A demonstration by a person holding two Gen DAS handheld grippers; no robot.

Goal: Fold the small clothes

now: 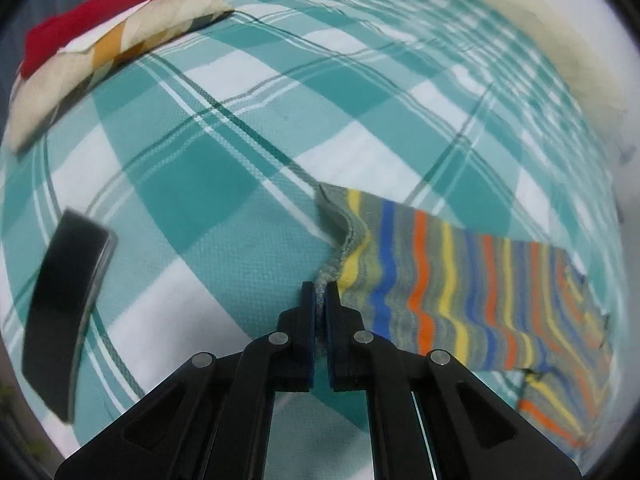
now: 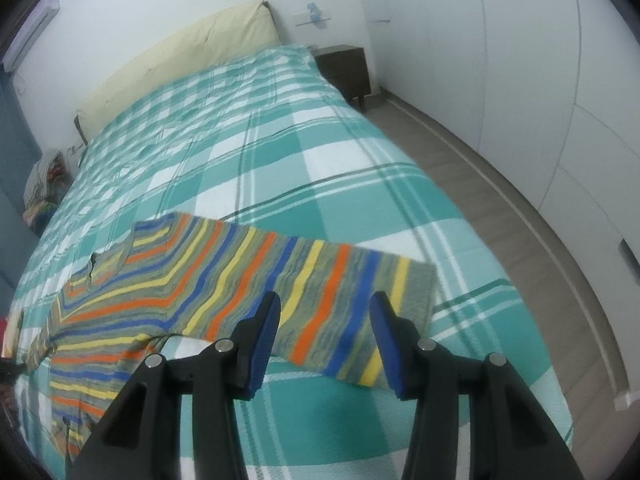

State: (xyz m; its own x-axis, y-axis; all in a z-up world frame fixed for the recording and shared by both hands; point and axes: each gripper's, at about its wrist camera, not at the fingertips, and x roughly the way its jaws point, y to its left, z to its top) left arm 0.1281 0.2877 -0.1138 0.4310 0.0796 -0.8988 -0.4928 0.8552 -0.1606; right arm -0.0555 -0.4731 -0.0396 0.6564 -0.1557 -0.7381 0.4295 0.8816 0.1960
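A small grey garment with yellow, blue and orange stripes [image 1: 460,288] lies on the teal-and-white checked bedspread [image 1: 240,140]. My left gripper [image 1: 320,292] is shut on the grey hem at one end of it, and the hem is lifted and rippled. In the right wrist view the same striped garment [image 2: 224,280] lies spread flat, with a long sleeve reaching to the right. My right gripper [image 2: 325,304] is open and empty, just above that sleeve near its cuff end.
A black phone-like slab [image 1: 68,312] lies on the bed at the left. Folded red [image 1: 92,12] and beige patterned [image 1: 120,48] clothes lie at the far left. The bed's right edge drops to a wooden floor [image 2: 500,208]; a nightstand [image 2: 346,68] and white wardrobe [image 2: 560,60] stand beyond.
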